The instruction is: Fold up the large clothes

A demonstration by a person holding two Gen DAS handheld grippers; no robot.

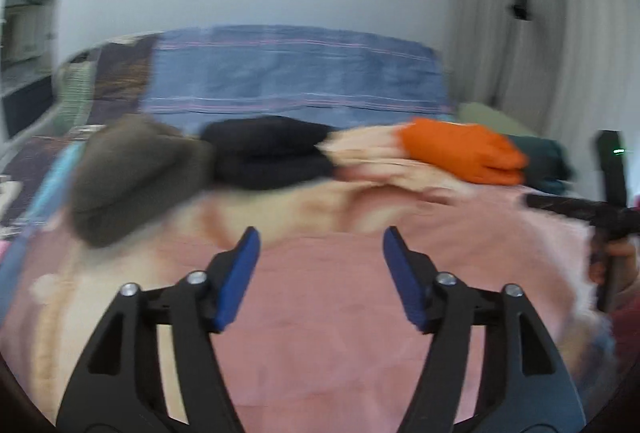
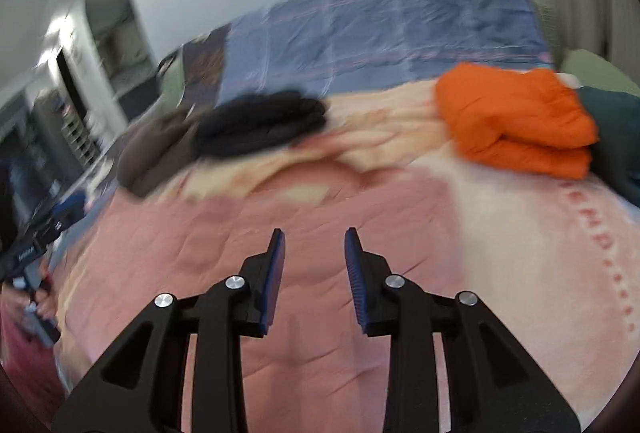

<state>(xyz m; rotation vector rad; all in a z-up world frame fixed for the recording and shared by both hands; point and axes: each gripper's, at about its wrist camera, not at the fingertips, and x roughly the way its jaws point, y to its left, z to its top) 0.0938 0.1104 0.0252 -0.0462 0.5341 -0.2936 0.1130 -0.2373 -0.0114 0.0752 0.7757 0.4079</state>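
Two pairs of tongs hung over the pink blanket (image 2: 320,193) spread across the bed: the left tongs (image 1: 320,245) stood wide, the right tongs (image 2: 314,245) narrower, and neither held anything. The blanket looked soft, limp and bulky, likely to sag and drag, so corners or a hem seemed the best hold. Folded orange (image 2: 516,121), black (image 2: 264,125) and grey-brown (image 1: 132,177) clothes lay at its far side.

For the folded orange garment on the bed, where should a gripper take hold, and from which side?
Grip the orange garment at its rounded folded edge facing the camera, coming from the near side, low over the pink blanket. The stacked layers show there, so one pinch likely catches them all.
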